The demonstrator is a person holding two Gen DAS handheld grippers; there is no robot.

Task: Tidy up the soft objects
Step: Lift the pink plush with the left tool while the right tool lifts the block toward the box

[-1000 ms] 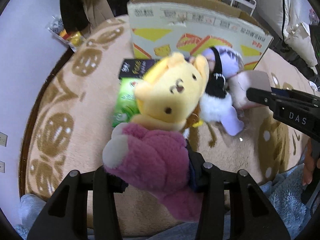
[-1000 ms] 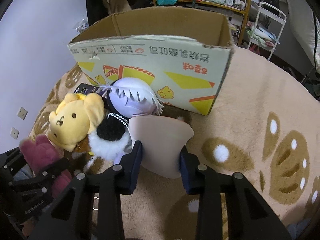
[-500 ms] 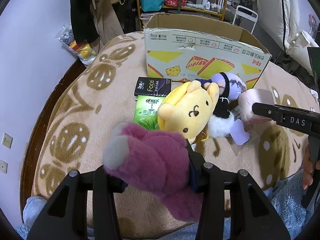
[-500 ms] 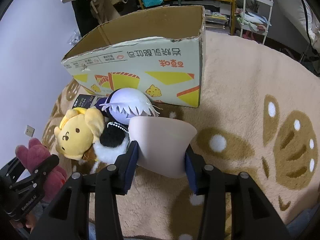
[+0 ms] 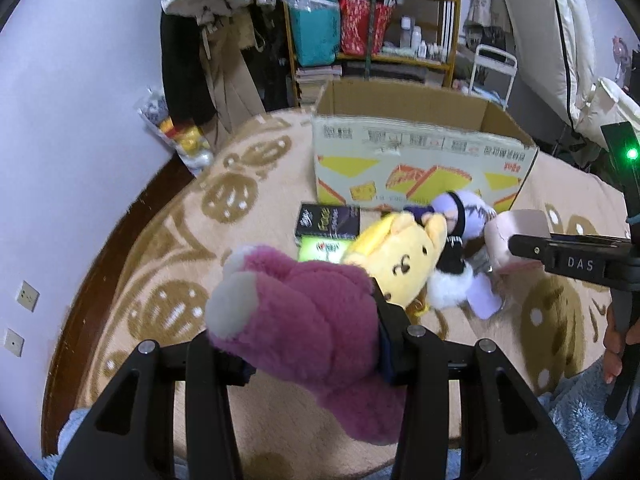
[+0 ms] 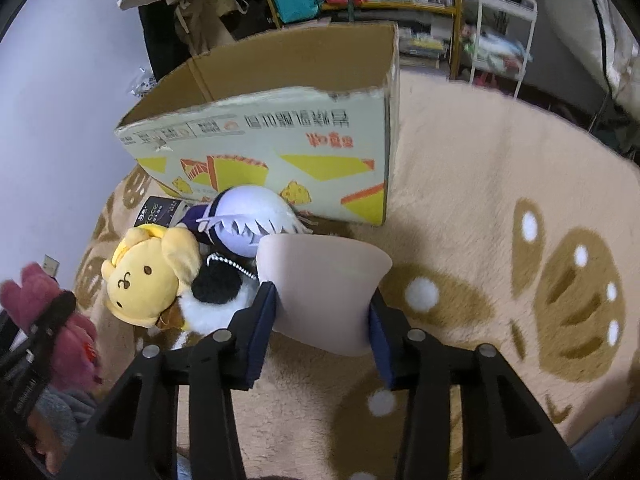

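the left gripper has been lifting the pink plush, clamped between its jaws, up off the rug near the cardboard box. the right gripper is squeezing a beige soft piece just before the box, beside the yellow plush and purple-haired doll.
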